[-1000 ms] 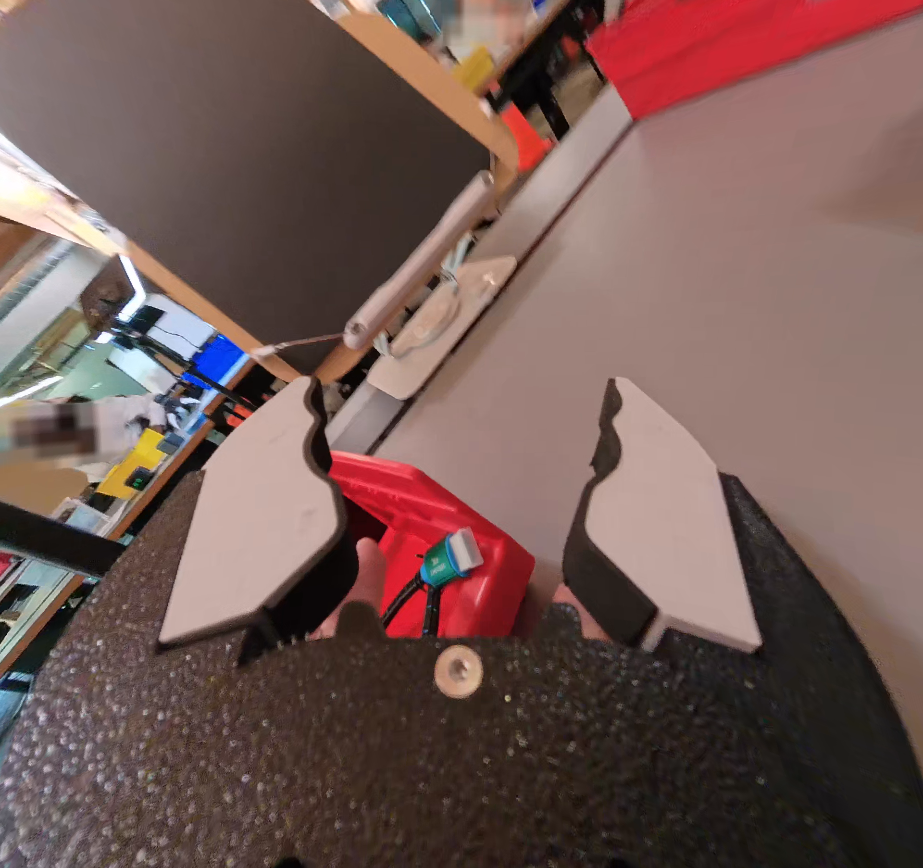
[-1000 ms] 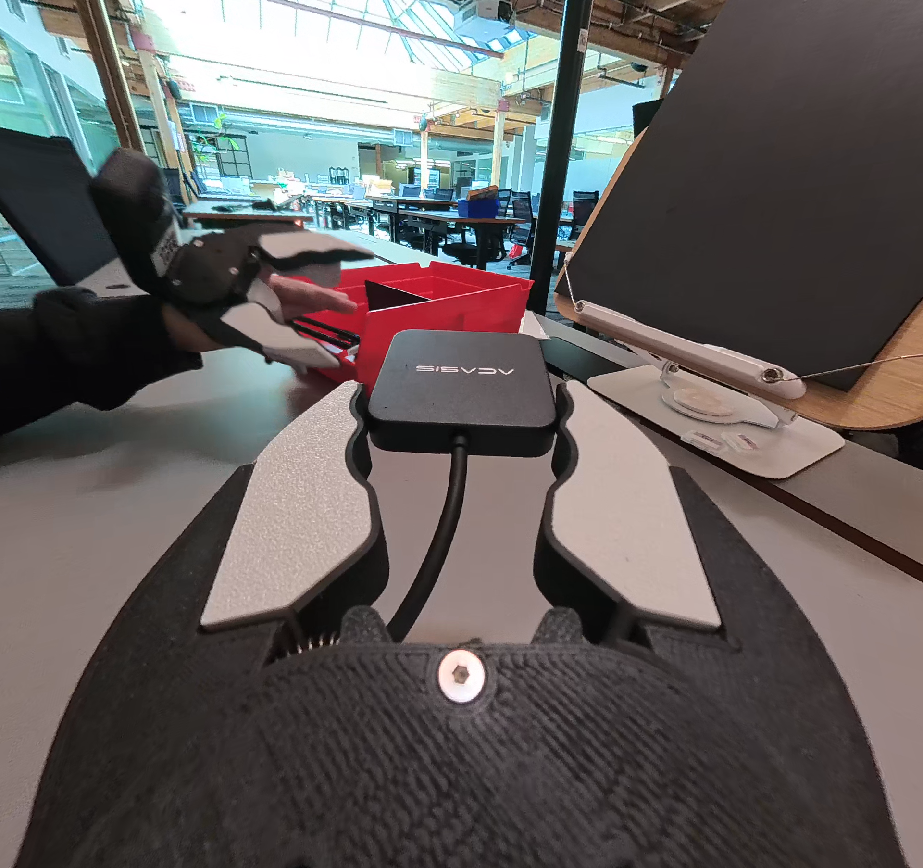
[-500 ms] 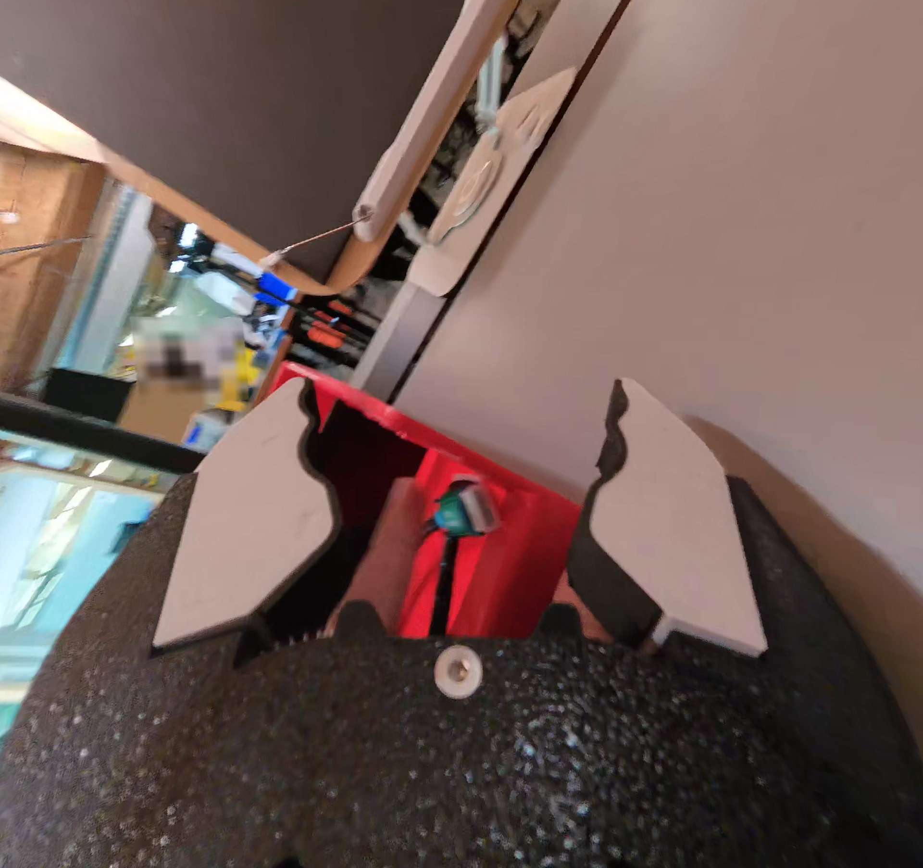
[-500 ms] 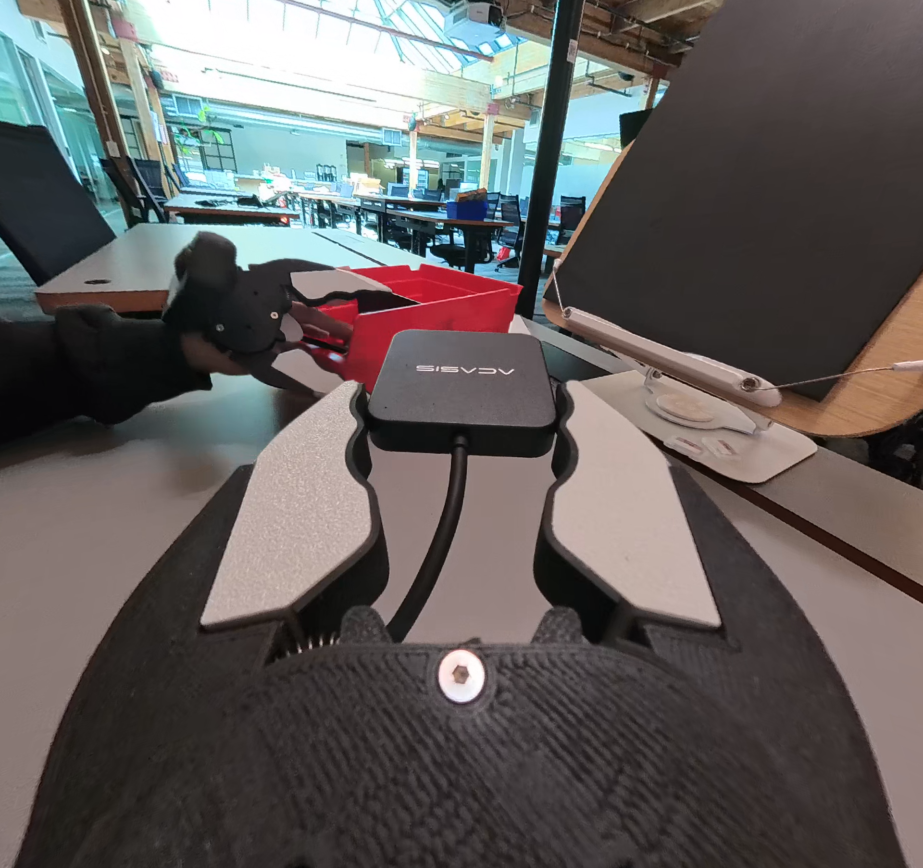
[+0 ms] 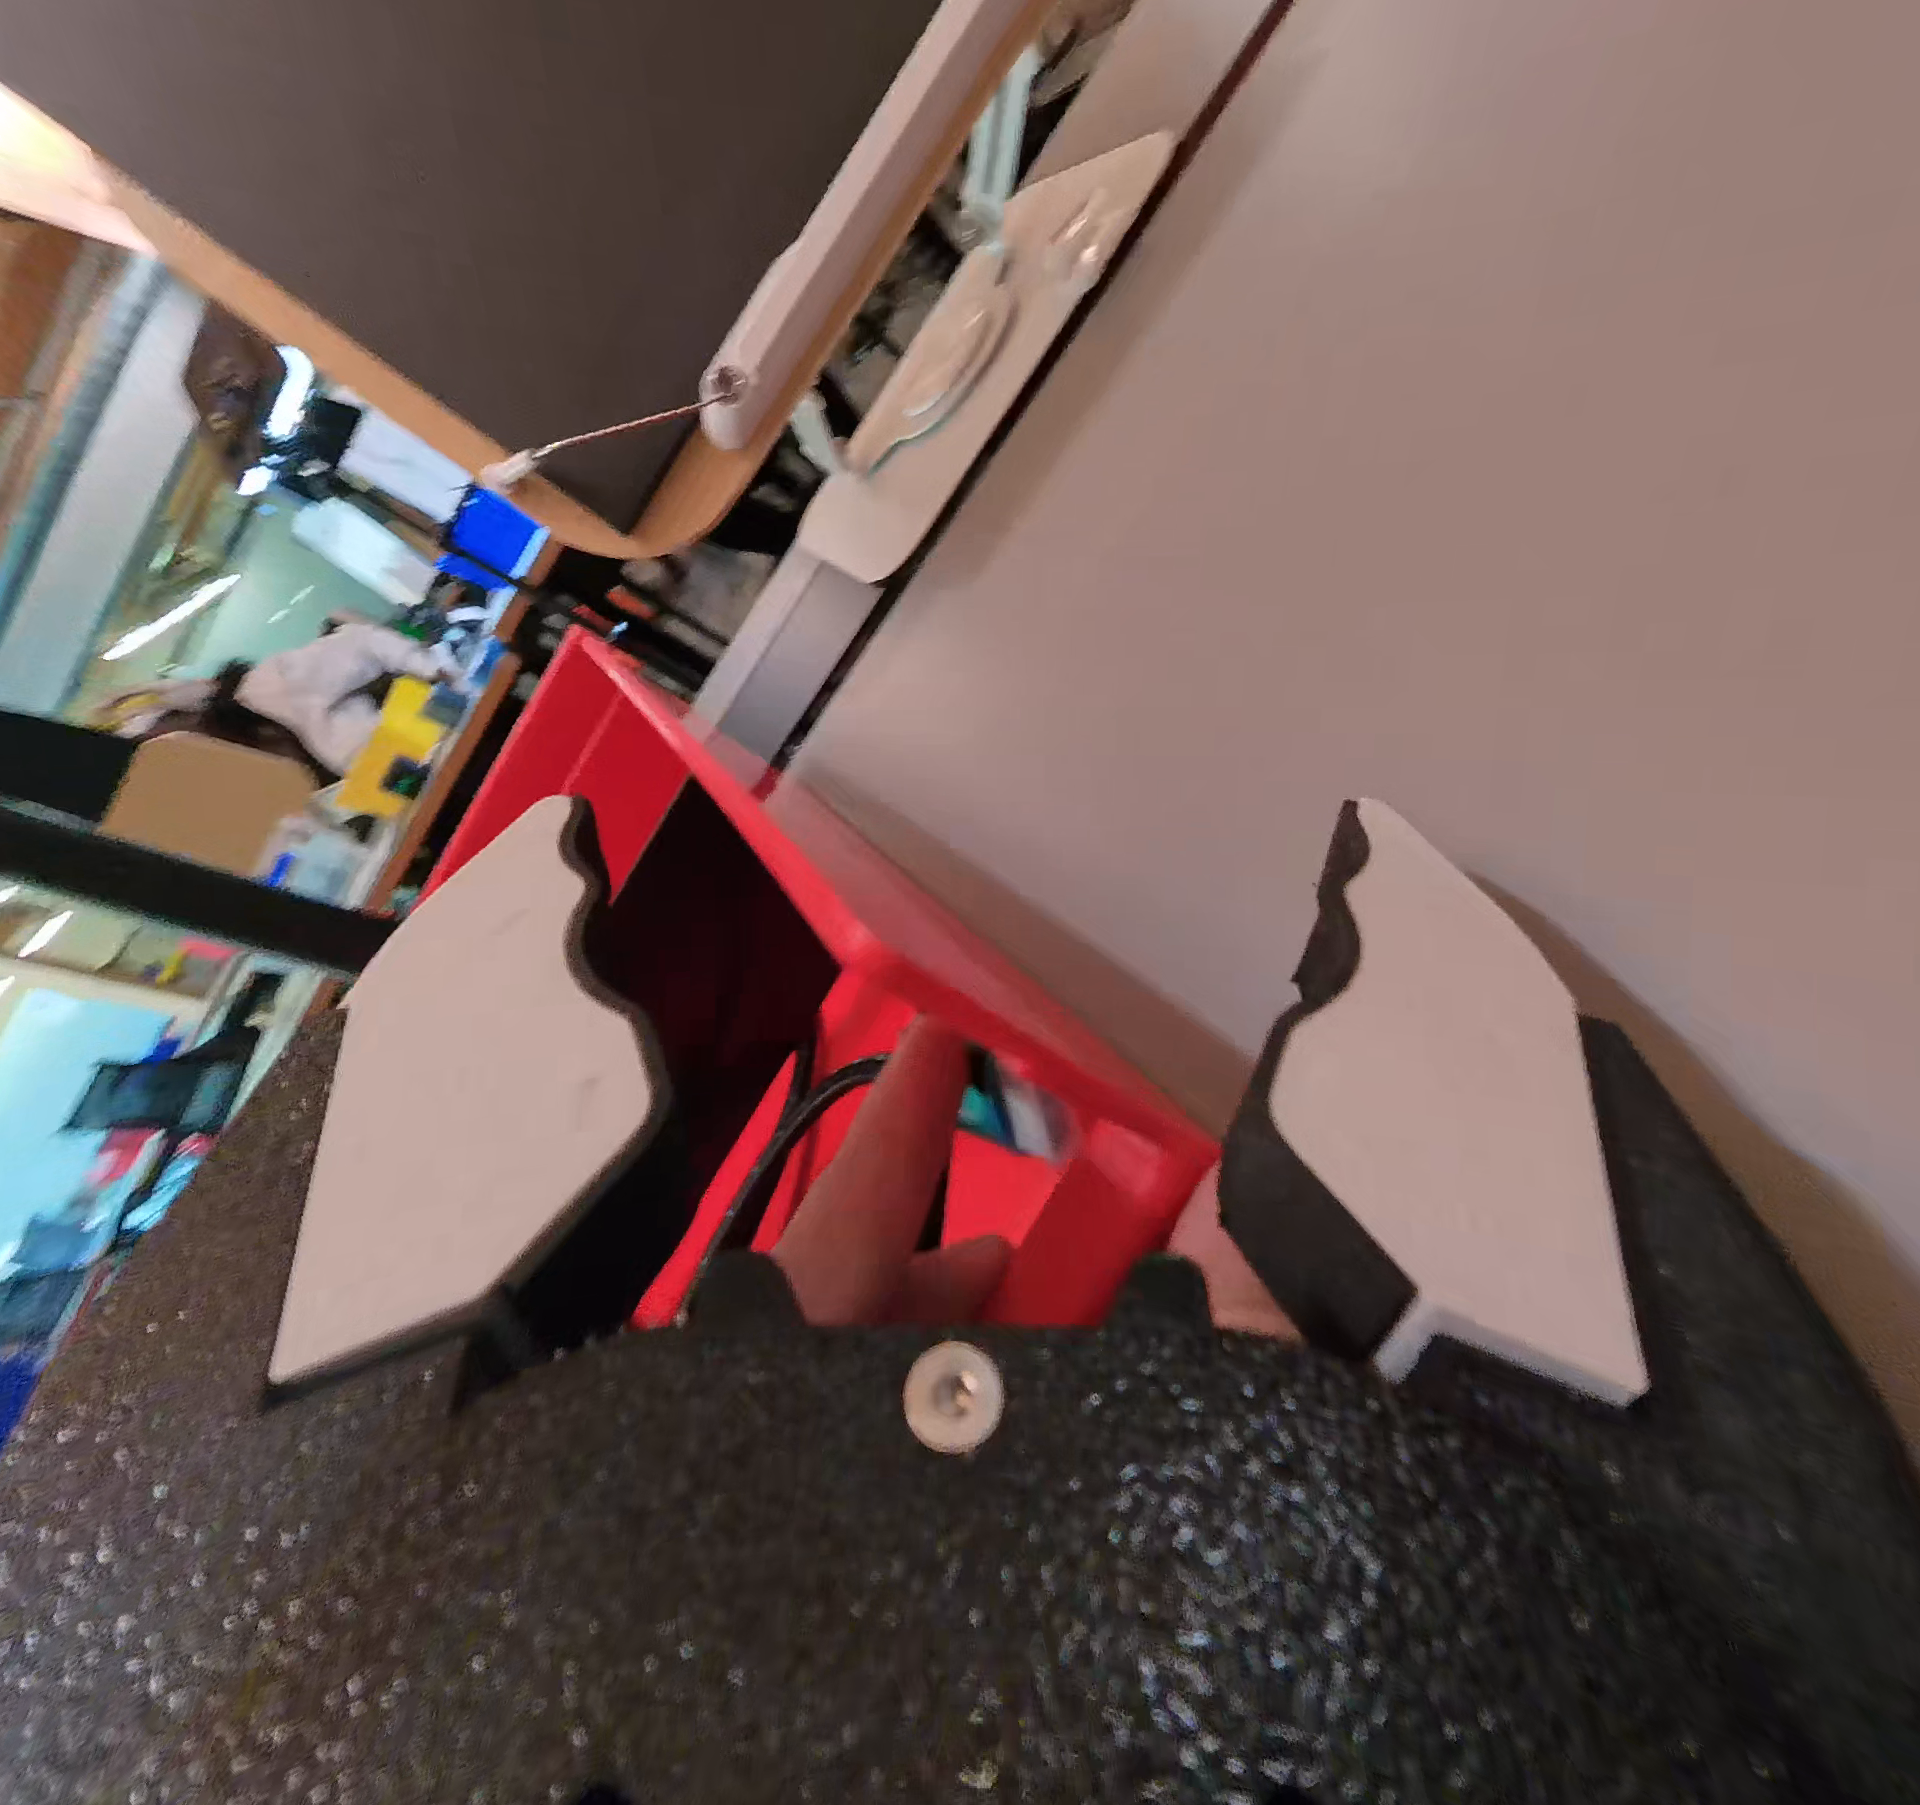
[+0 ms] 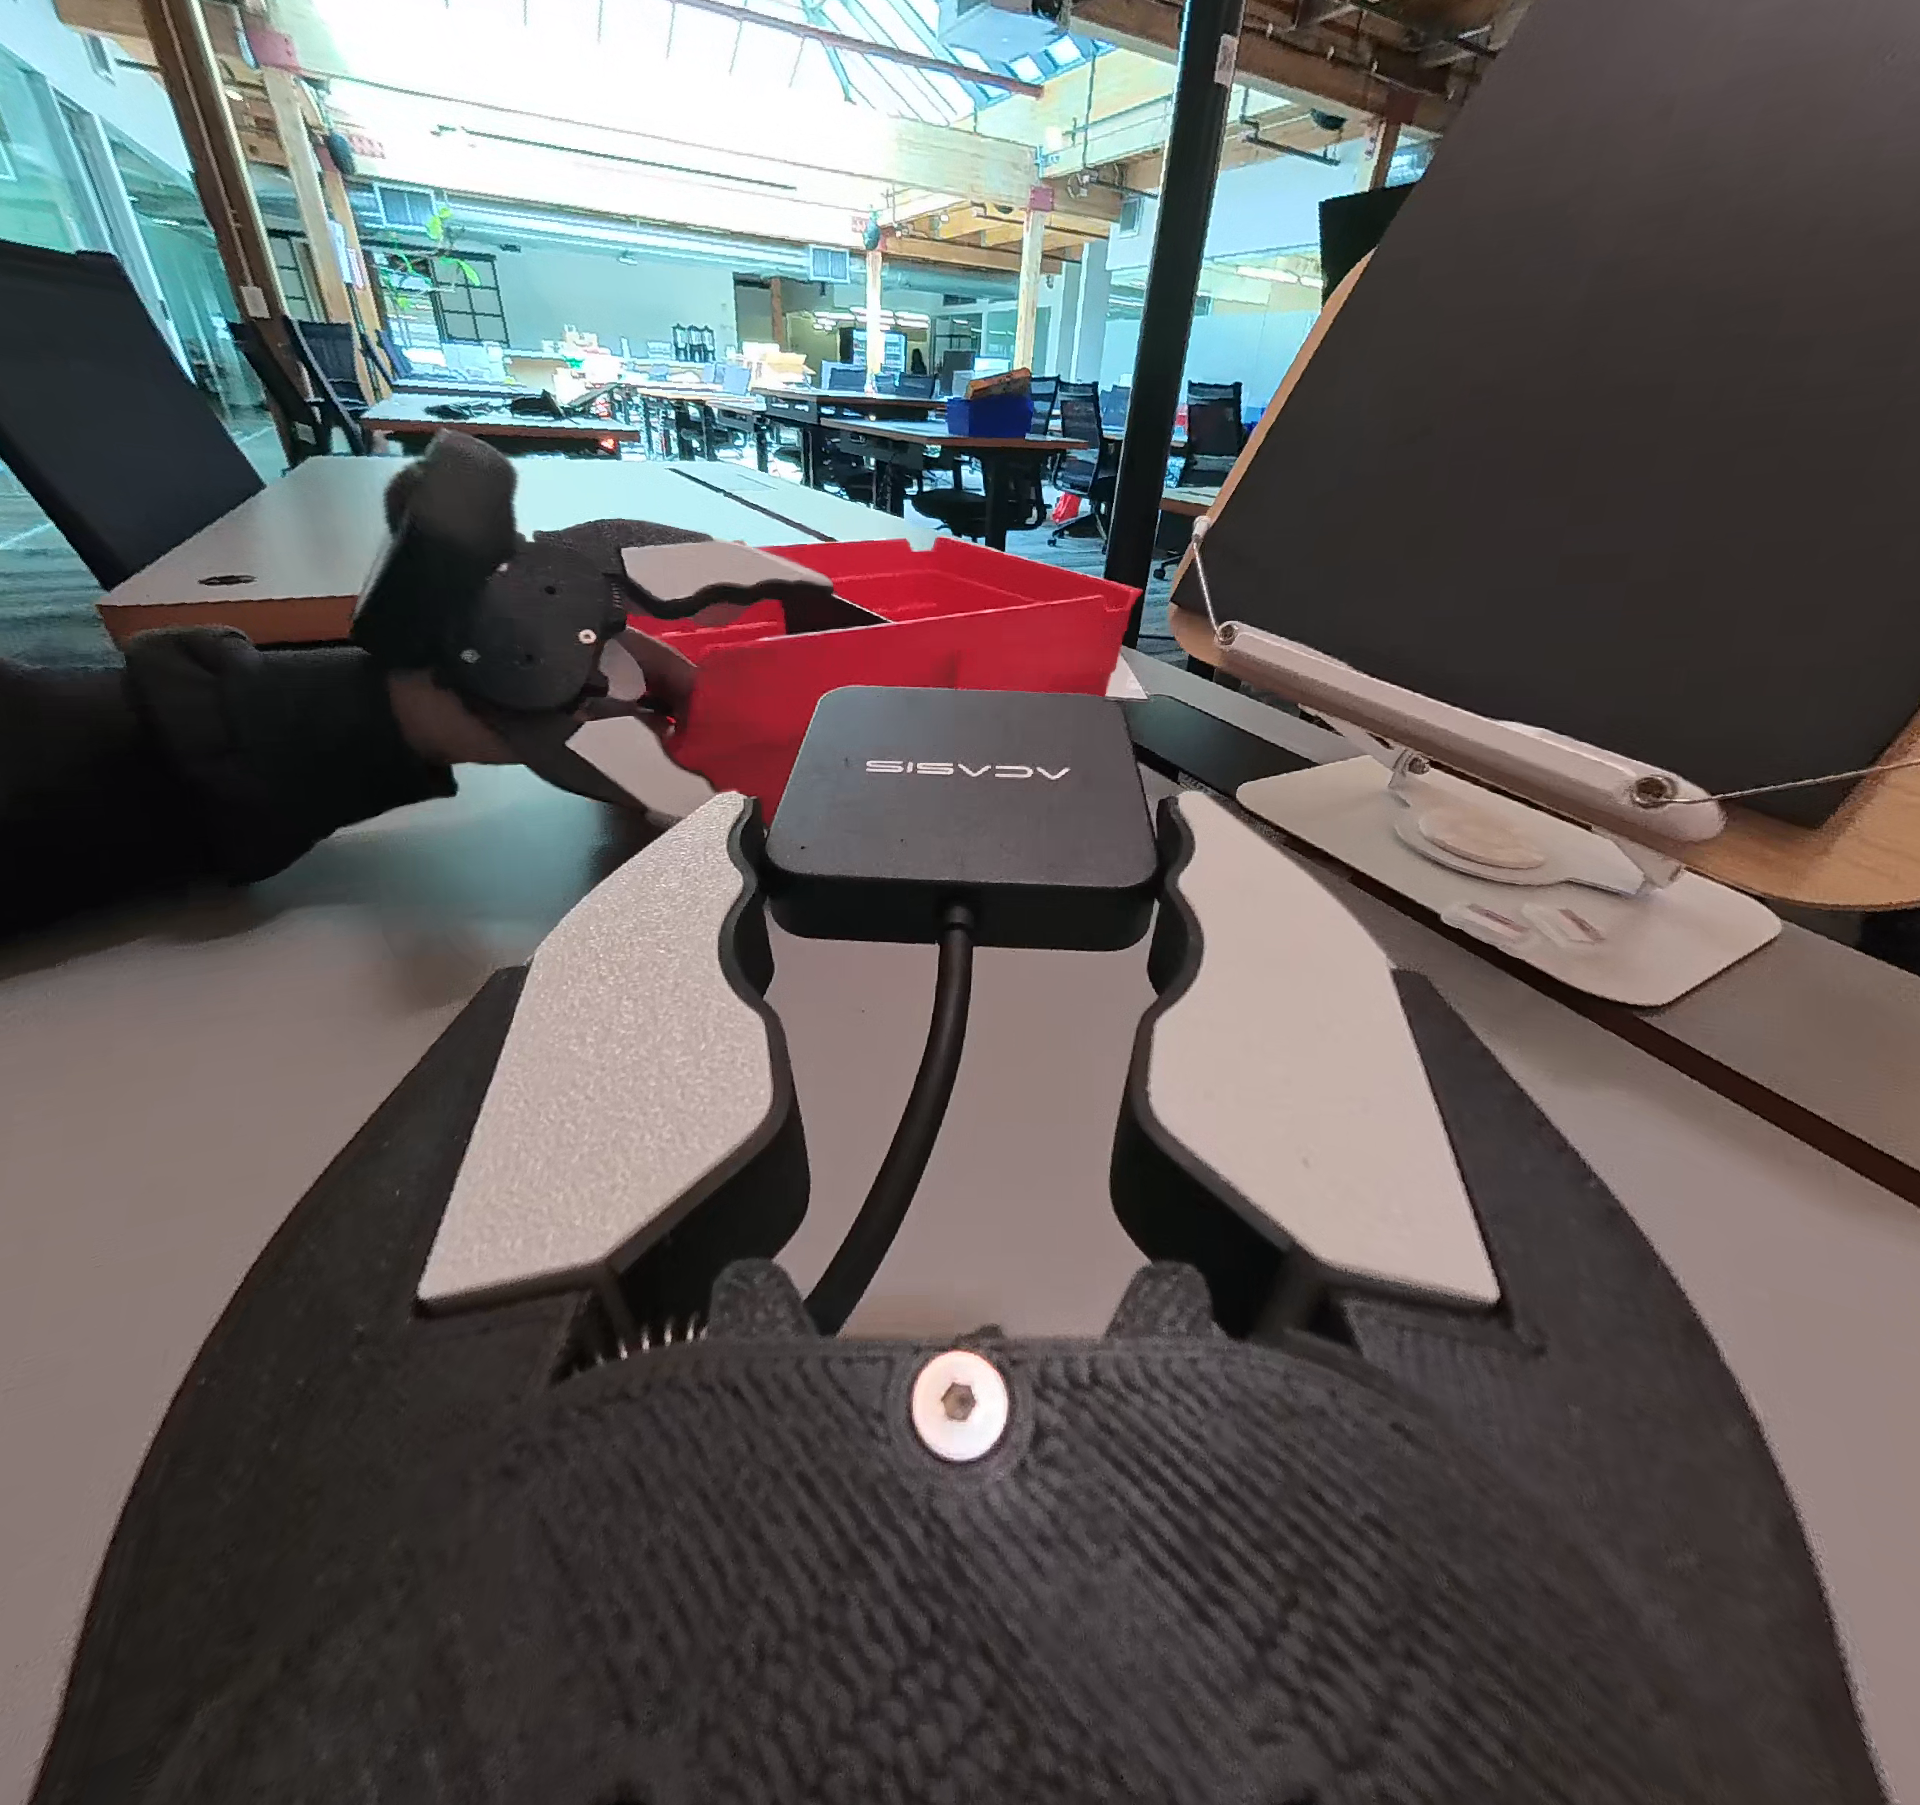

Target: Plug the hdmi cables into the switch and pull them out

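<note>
My right gripper (image 6: 956,820) is shut on the black square switch (image 6: 961,768), held flat just above the table, with its black lead (image 6: 914,1111) running back between the fingers. My left gripper (image 5: 961,820) is open and empty, tilted over the near end of the red box (image 5: 935,945). Inside the box lies an HDMI cable with a teal and white plug (image 5: 1013,1116) and black cord (image 5: 790,1132). A bare finger (image 5: 883,1163) of the hand holding the gripper partly hides it. The right wrist view shows the left gripper (image 6: 727,695) at the left end of the red box (image 6: 935,633).
A dark board on a wooden panel (image 6: 1610,405) leans on a white stand (image 6: 1507,862) at the right. A black pole (image 6: 1174,301) rises behind the box. The grey table (image 6: 208,1080) spreads around the box. The sleeve (image 6: 156,758) reaches in from the left.
My left gripper has rolled and moved in over the red box, so more of the box interior shows and a finger now covers part of the plug. The right gripper keeps its hold on the switch.
</note>
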{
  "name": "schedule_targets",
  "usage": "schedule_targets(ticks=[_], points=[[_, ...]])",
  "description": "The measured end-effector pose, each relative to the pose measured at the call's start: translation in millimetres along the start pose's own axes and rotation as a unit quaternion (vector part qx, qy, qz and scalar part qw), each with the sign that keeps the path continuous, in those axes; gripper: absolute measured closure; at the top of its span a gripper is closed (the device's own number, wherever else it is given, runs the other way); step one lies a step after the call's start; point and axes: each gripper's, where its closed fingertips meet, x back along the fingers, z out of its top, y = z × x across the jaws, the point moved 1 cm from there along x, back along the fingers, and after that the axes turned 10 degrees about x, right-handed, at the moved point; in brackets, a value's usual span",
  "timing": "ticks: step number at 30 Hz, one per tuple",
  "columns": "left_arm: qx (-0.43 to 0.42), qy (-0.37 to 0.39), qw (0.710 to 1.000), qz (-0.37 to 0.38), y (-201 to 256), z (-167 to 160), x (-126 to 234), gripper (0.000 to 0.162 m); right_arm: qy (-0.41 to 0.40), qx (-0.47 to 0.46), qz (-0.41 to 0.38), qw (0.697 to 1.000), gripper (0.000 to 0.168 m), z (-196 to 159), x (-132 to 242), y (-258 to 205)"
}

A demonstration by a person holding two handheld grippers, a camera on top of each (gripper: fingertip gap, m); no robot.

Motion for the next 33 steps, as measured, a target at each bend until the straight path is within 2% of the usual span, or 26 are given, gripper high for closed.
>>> schedule_targets(ticks=[3,7,12,17,18,20,21,23,24,26,28,31,33], points=[[-0.01,0.001,0.999,-0.053,15.5,-3.2,10.8,0.039,-0.003,0.005,-0.002,1.0,0.096,0.8,-4.4,-1.8],[0.004,0.03,0.997,-0.07,28.0,10.8,25.2,0.035,0.008,-0.012,-0.003,1.0,0.097,6.7,-13.8,-1.4],[-0.059,0.046,0.996,-0.057,45.2,20.5,37.6,0.035,0.029,-0.024,0.015,0.999,0.097,26.6,-38.1,-9.6],[0.014,0.132,0.991,-0.034,34.4,50.7,58.9,0.039,0.021,0.02,0.042,0.999,0.096,52.2,-75.5,-16.2],[0.044,0.123,0.991,-0.015,24.0,48.8,59.3,0.039,0.021,0.022,0.05,0.998,0.096,58.0,-84.9,-17.9],[0.122,0.072,0.989,-0.027,15.5,32.7,54.7,0.03,0.019,0.035,0.063,0.997,0.096,68.6,-103.9,-21.8],[0.166,0.053,0.983,-0.05,16.2,25.7,53.1,0.018,0.018,0.044,0.065,0.997,0.096,73.0,-112.8,-22.8],[0.233,0.048,0.968,-0.079,15.5,19.8,53.6,0.016,0.02,0.05,0.068,0.996,0.096,80.3,-127.6,-23.4],[0.239,0.05,0.966,-0.081,13.6,16.3,53.8,0.016,0.02,0.046,0.066,0.997,0.096,81.7,-133.5,-22.4],[0.225,0.037,0.966,-0.119,23.2,8.5,53.3,0.021,0.014,0.039,0.06,0.997,0.096,76.4,-142.2,-19.5],[0.195,-0.007,0.966,-0.167,43.1,-1.5,47.8,0.018,0.001,0.037,0.054,0.998,0.096,63.5,-145.6,-16.9],[0.109,-0.077,0.975,-0.18,67.5,-13.9,43.7,0.016,-0.013,0.026,0.038,0.999,0.096,44.0,-141.6,-8.0],[0.098,-0.094,0.97,-0.2,74.6,-14.2,40.1,0.016,-0.016,0.012,0.025,0.999,0.096,35.0,-135.4,1.0]])
